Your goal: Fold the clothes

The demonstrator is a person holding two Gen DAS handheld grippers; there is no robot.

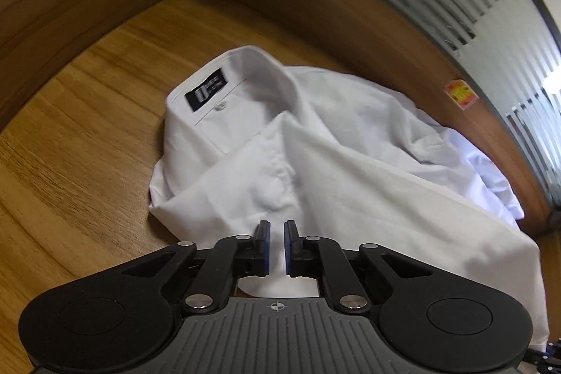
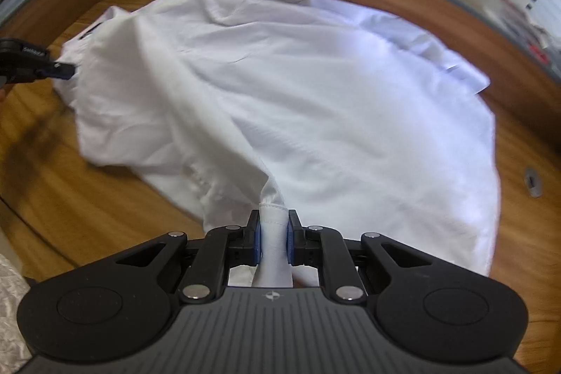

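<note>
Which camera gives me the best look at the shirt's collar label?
The left wrist view: the black collar label faces the camera, unobstructed, on the white shirt. The right wrist view shows only a dark sliver of the label at the shirt's far left edge.

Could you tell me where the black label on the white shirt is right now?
In the left wrist view, the black label sits inside the collar of the white shirt, upper left of centre.

Right gripper [image 2: 274, 233] fingers [image 2: 256, 239] pinch a bunched fold of the white shirt [image 2: 315, 100].
</note>
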